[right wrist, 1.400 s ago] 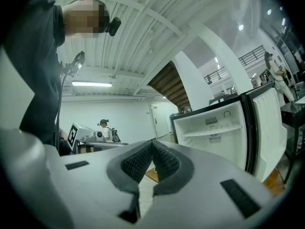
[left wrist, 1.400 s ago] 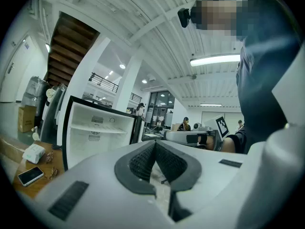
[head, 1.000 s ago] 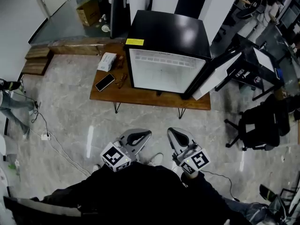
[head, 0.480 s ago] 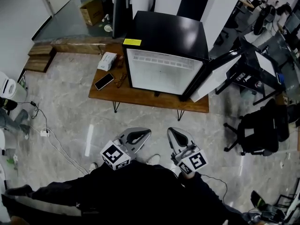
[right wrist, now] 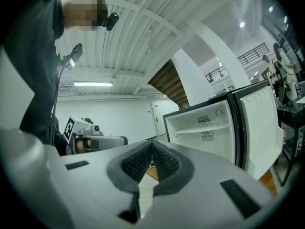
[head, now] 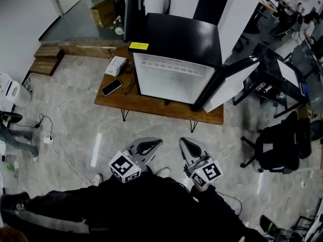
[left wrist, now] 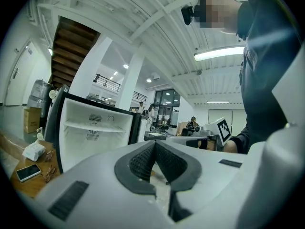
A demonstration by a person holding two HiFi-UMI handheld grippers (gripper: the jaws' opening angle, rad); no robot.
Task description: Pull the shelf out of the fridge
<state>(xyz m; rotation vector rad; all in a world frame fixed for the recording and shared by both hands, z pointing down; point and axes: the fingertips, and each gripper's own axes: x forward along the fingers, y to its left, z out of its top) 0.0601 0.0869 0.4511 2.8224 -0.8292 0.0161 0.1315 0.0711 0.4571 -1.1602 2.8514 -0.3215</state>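
**Shelf Sitting Inside Open Fridge, Grippers Held Back**

The left gripper (head: 153,144) and right gripper (head: 185,143) are being held level, jaws pressed together on nothing, well apart from the fridge (head: 176,59) on its low wooden table (head: 151,106). A stretch of floor (head: 151,127) is lying between. A phone (head: 112,87) and a white box (head: 115,65) are resting beside the fridge. The shelf (left wrist: 95,126), seated across the upper cabinet, is being revealed only by the gripper views.
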